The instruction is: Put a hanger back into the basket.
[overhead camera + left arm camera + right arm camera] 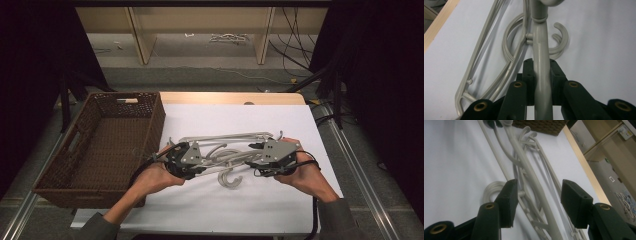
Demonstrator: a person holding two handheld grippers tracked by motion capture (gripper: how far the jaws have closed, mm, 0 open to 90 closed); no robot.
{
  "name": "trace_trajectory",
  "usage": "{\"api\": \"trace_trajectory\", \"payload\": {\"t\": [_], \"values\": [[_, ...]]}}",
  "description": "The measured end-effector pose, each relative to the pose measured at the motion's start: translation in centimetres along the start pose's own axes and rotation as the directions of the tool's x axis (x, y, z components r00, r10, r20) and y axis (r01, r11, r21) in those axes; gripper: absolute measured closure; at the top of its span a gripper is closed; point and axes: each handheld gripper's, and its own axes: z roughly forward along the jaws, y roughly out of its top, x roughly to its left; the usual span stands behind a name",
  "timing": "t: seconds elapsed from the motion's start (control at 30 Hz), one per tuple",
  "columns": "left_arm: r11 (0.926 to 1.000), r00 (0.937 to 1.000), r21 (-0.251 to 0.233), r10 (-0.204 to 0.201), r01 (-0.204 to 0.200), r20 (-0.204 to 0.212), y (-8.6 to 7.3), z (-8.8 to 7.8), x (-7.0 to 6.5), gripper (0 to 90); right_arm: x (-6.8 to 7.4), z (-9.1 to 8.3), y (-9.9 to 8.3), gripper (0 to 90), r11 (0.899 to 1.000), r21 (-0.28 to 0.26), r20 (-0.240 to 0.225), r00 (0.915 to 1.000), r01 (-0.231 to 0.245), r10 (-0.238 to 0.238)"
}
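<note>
Left gripper (pixel 541 75): the fingers (pixel 527 75) are clenched on the thick grey bar of a plastic clothes hanger (pixel 541 50), one pad on each side of the bar. The lower end of the bar is cut off at the bottom edge of the left gripper view, and its upper end runs out of frame at the top.

Right gripper (pixel 537 202): the fingers (pixel 507 200) are released and stand apart on either side of a hanger bar (pixel 534 182), with a gap visible at each pad. No earlier state is described here.

In the high view the left gripper (pixel 186 159) and the right gripper (pixel 270 155) sit at opposite ends of a bundle of grey hangers (pixel 227 150) lying on the white sheet (pixel 200 210) that covers the desk (pixel 230 97). The grippers' bodies and the person's hands cover both ends of the bundle. How many hangers are in the bundle cannot be told; their bars and curved hooks overlap. One hook (pixel 231 181) projects from the bundle towards the person.

A brown wicker basket (pixel 150 130) stands just beside the left gripper, at the left edge of the desk. A small pale object (pixel 127 100) rests at its far rim; its identity cannot be made out. Cables (pixel 295 45) lie on the floor beyond the desk.
</note>
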Motion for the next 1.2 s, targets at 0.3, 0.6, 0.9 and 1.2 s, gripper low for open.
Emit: {"api": "trace_trajectory", "payload": {"t": [0.3,0.6,0.9,1.2], "values": [[0.9893,0.9954,0.111,0.092,-0.094,0.029,1.2,0.4,0.2,79.2,0.2,-0.6,-0.3,47.0,1.000,-0.019,0.019,0.9995,-0.025,0.025],[0.9960,0.9965,0.049,0.073,-0.075,0.041,2.4,-1.2,1.3,79.3,-0.1,-1.6,-0.5,46.2,0.997,-0.050,0.041,0.9978,-0.050,0.052],[0.9999,0.9998,-0.012,-0.010,0.010,0.015,3.9,-4.1,3.6,79.3,0.1,-2.4,-0.5,45.4,0.996,-0.068,0.061,0.9963,-0.056,0.060],[0.9967,0.9962,-0.051,-0.065,0.062,-0.057,4.2,-8.5,5.6,79.3,0.3,-2.8,-0.2,38.0,0.986,-0.123,0.086,0.9888,-0.111,0.122]]}}
